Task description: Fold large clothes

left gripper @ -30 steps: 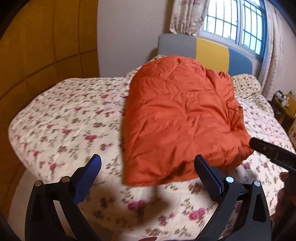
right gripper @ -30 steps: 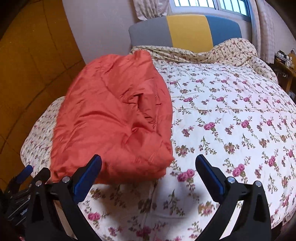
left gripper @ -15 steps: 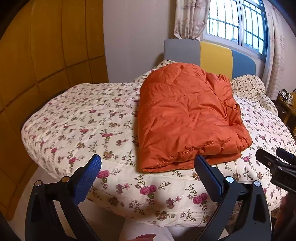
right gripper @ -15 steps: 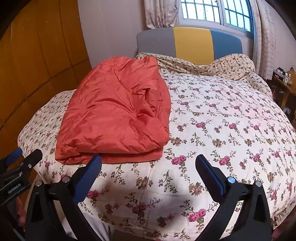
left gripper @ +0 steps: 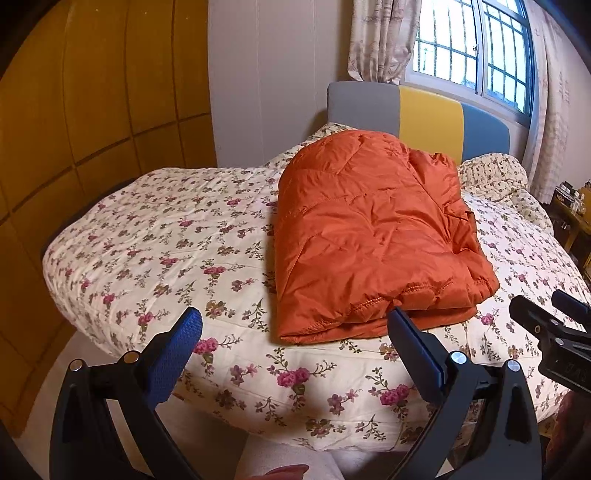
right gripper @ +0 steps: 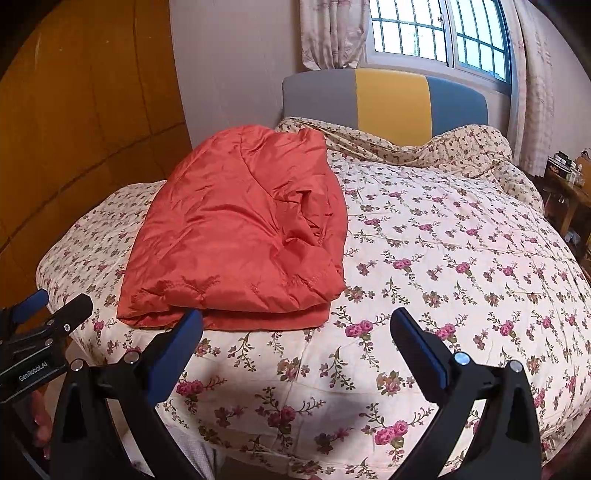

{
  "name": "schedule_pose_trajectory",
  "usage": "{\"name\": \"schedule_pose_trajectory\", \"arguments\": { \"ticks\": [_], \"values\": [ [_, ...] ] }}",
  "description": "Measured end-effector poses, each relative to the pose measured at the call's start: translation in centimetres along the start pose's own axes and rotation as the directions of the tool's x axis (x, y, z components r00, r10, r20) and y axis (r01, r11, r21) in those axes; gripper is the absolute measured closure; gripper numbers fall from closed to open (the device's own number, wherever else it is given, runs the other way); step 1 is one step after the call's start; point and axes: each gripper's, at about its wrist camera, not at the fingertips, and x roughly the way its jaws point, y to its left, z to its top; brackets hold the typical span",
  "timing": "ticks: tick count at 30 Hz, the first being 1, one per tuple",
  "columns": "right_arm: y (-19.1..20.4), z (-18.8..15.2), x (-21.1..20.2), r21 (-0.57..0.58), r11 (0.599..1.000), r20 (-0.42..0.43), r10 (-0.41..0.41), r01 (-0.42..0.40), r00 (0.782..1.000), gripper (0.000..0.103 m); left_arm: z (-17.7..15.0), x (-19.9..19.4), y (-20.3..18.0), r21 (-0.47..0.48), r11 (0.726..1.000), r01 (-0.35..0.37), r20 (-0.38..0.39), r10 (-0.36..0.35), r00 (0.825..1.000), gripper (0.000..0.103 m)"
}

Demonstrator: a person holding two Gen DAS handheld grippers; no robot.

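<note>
An orange padded jacket (left gripper: 369,236) lies folded into a thick rectangle on the floral bed (left gripper: 155,236); it also shows in the right wrist view (right gripper: 240,236). My left gripper (left gripper: 295,332) is open and empty, held back over the bed's near edge, just short of the jacket's front hem. My right gripper (right gripper: 295,332) is open and empty, at the near edge to the right of the jacket. The right gripper shows at the right edge of the left wrist view (left gripper: 550,332). The left gripper shows at the left edge of the right wrist view (right gripper: 44,328).
The headboard (right gripper: 388,99) in grey, yellow and blue stands at the far end under a window (right gripper: 436,29). Yellow wall panels (left gripper: 74,110) run along the left. A wooden side table (right gripper: 569,188) with small items stands at the right. Rumpled floral bedding (right gripper: 461,147) lies by the headboard.
Both grippers pulled back and up from the jacket toward the bed's near edge. The jacket, lifted and blurred a second ago, now lies still and folded on the bed.
</note>
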Motion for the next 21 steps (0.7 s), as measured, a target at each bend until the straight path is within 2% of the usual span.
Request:
{"name": "schedule_pose_trajectory", "arguments": {
  "ticks": [21],
  "values": [
    [-0.13, -0.2, 0.09, 0.003, 1.0, 0.001, 0.005, -0.005, 1.0, 0.002, -0.31, 0.2, -0.22, -0.002, 1.0, 0.012, -0.014, -0.012, 1.0, 0.003]
  ]
}}
